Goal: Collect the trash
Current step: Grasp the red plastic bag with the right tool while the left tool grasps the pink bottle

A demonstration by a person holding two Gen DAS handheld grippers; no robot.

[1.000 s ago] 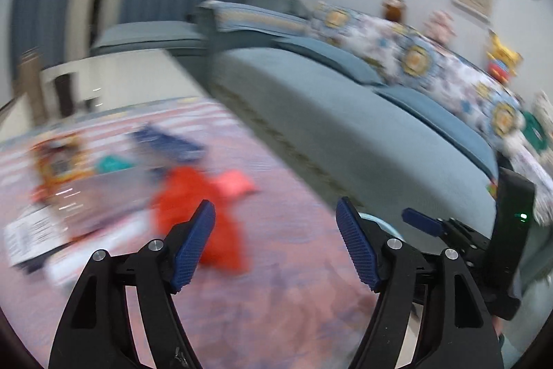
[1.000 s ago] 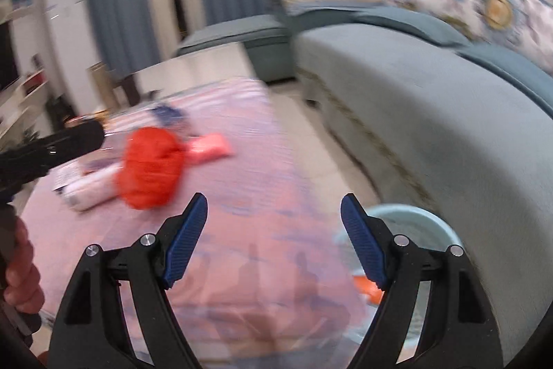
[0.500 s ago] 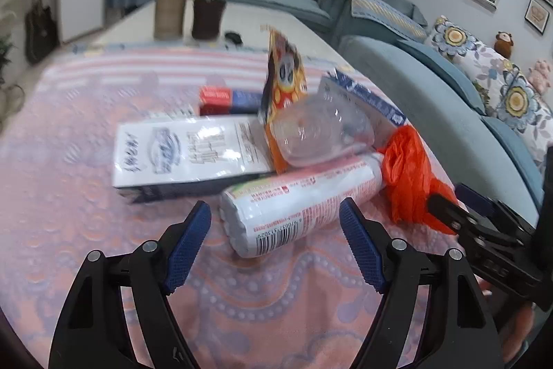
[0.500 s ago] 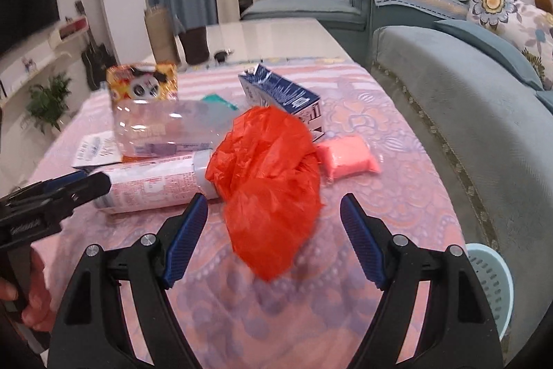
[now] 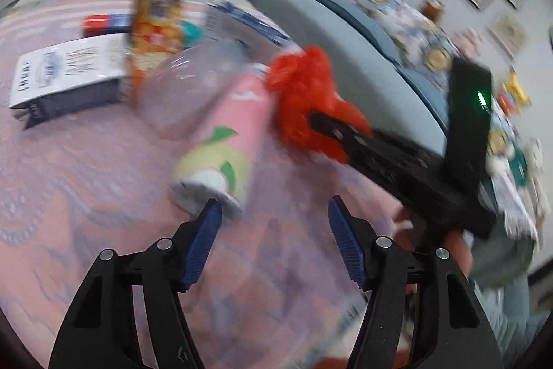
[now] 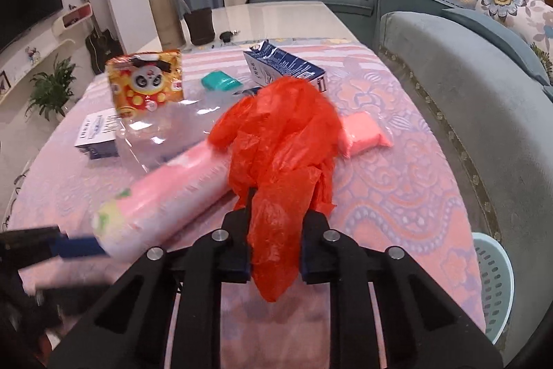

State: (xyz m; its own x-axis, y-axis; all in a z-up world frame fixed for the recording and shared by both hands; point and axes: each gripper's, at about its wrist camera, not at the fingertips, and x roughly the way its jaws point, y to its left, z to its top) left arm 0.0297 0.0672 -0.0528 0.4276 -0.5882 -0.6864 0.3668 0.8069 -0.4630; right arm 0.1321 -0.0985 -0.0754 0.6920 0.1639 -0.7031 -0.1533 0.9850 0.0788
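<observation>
The right gripper (image 6: 274, 260) is closing on the red plastic bag (image 6: 280, 147), pads pressing its tail. The left gripper (image 5: 273, 244), jaws apart and narrowing, is empty; the pink tube (image 5: 224, 140) lies on the surface (image 6: 397, 196) just ahead-left, its long axis pointing away. Labels are too blurred to read

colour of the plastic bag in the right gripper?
Bright orange-red plastic bag, clearest in the right wrist view.

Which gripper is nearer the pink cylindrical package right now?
Left. The left gripper is closing, one pad touching the pink cylindrical package's end. The right gripper is clamping the red plastic bag beside it.
</observation>
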